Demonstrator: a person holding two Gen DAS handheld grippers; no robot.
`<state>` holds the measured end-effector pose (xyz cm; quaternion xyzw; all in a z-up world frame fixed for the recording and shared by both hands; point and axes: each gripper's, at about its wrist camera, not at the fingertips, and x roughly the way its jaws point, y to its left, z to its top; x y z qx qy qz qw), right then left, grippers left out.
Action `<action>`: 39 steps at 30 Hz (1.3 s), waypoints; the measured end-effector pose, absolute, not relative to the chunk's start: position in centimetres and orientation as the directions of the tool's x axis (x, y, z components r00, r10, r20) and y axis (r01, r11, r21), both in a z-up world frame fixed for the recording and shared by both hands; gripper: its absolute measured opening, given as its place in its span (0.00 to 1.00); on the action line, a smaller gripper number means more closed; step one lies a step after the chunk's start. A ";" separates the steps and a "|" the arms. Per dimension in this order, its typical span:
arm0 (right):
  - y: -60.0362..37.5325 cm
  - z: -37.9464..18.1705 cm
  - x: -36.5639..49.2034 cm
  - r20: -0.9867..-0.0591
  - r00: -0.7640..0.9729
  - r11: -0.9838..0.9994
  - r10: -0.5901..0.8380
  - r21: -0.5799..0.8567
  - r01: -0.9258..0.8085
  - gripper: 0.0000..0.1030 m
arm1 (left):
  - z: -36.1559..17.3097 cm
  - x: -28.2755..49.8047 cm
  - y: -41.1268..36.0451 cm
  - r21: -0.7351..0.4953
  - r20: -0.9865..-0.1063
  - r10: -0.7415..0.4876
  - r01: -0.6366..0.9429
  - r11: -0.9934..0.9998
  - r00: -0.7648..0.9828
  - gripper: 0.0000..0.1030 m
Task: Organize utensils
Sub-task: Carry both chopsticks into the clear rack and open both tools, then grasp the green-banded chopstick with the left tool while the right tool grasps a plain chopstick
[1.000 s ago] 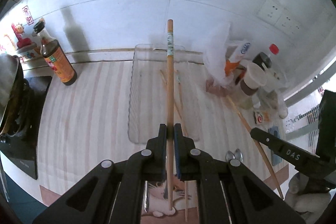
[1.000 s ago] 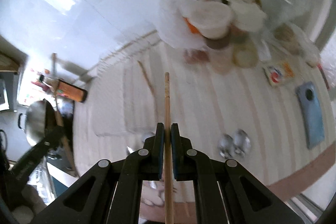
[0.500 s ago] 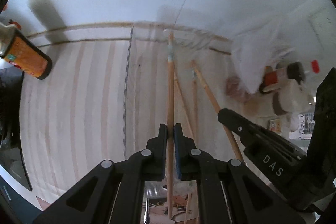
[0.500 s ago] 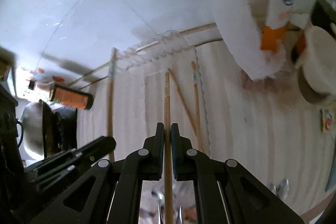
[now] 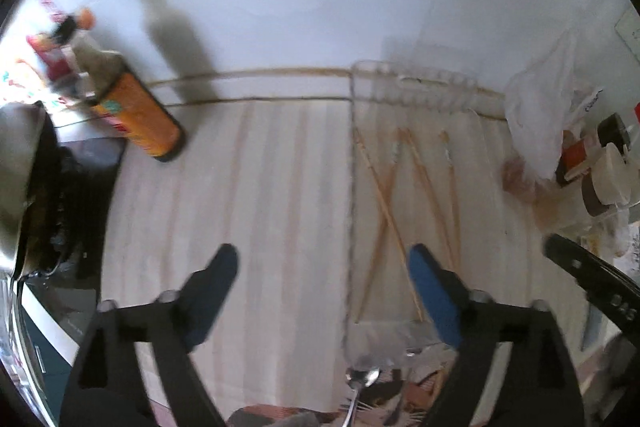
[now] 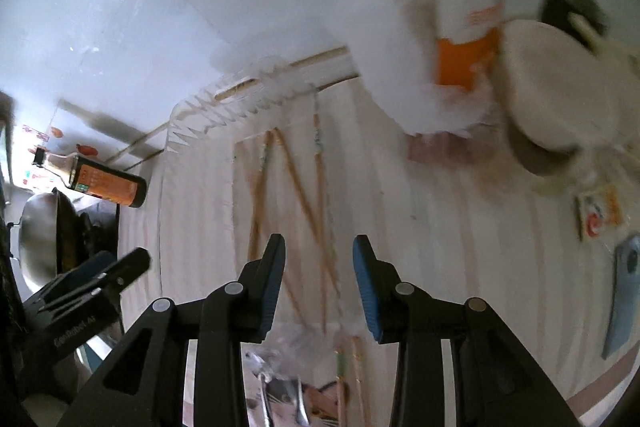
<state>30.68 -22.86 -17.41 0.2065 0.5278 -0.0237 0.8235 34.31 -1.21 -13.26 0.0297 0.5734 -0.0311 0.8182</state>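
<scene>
Several wooden chopsticks [image 5: 404,187] lie crossed inside a clear plastic tray [image 5: 354,83] on the striped counter; they also show in the right wrist view [image 6: 296,187] with the tray's rim [image 6: 192,135]. My left gripper [image 5: 322,263] is open and empty, above the tray's left edge. My right gripper [image 6: 318,255] is open and empty, above the chopsticks. A metal spoon [image 5: 362,379] and more chopsticks [image 6: 348,367] lie near the front, below the grippers.
An orange-labelled sauce bottle [image 5: 136,107] stands at the left by a wok [image 6: 36,231] on a stove. A white plastic bag [image 5: 536,115], jars and bottles [image 6: 556,95] crowd the right. A blue phone [image 6: 624,299] lies at the far right. The tiled wall is just behind.
Both grippers opened and let go of their chopsticks, which now lie in the tray. Both have pulled back from the tray, the left shifting leftward.
</scene>
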 end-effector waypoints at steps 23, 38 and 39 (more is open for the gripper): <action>-18.8 -30.5 16.4 -0.972 0.191 0.943 0.137 0.187 0.274 0.06 | -20.1 20.9 -3.0 0.222 -0.945 0.184 0.119 0.968 0.270 1.00; -30.6 -30.5 11.8 -0.981 0.177 0.871 0.085 0.159 0.464 0.02 | -26.5 18.4 -15.1 -0.004 -1.000 -0.001 0.363 0.932 -0.007 0.51; -30.9 -30.7 11.5 -0.980 0.176 0.869 0.091 0.165 0.467 0.02 | -26.9 18.4 -15.2 0.009 -1.000 0.013 0.368 0.930 -0.010 0.50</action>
